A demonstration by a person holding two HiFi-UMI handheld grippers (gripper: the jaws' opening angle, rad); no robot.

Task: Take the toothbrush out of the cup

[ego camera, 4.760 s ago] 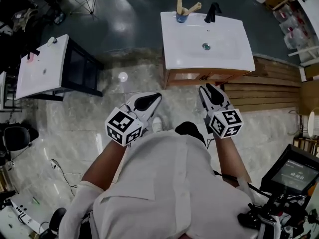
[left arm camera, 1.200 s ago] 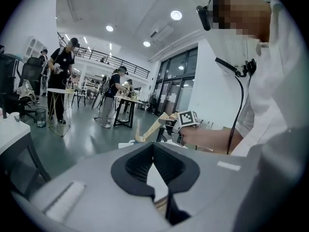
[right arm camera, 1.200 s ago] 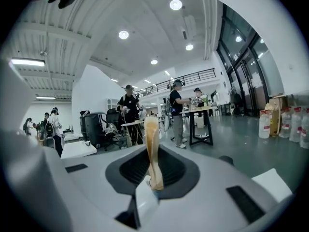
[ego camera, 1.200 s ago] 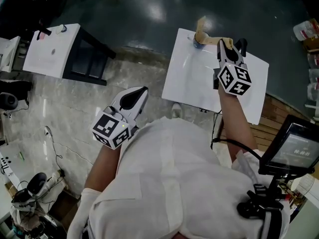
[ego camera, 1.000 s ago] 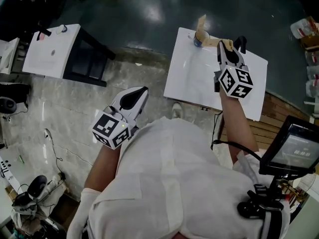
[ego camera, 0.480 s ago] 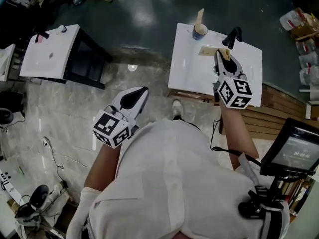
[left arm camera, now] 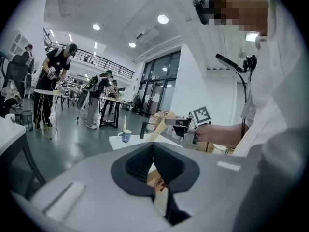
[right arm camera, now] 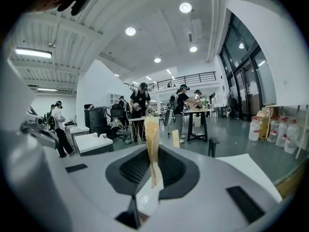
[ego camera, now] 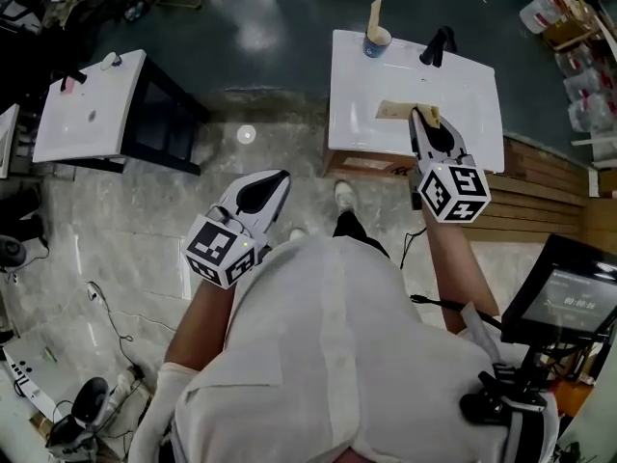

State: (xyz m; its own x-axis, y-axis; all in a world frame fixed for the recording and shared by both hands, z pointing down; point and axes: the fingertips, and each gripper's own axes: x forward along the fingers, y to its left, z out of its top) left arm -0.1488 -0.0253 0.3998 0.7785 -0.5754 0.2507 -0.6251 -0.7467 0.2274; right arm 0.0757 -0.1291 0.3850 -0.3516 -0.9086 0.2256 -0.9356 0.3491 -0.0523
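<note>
A blue cup [ego camera: 376, 39] stands at the far corner of the white sink [ego camera: 357, 114], with one tan toothbrush [ego camera: 373, 13] upright in it. My right gripper [ego camera: 420, 114] is over the sink's near part, shut on a second tan toothbrush [ego camera: 397, 110], which sticks out to the left, clear of the cup. In the right gripper view this toothbrush [right arm camera: 151, 134] stands pinched between the jaws. My left gripper [ego camera: 265, 189] is shut with nothing in it, out over the floor left of the sink. The left gripper view shows the cup [left arm camera: 125, 136] far ahead.
A black faucet [ego camera: 439, 44] stands at the sink's far edge, right of the cup. Another white sink stand [ego camera: 87, 114] is at the left. Wooden slats [ego camera: 540, 191] lie to the right, and a screen [ego camera: 569, 302] is at the lower right. People work at tables in the background.
My right gripper has drawn back from the cup toward the sink's near edge, carrying the toothbrush out and away. The cup keeps one toothbrush. The left gripper stays shut by my side.
</note>
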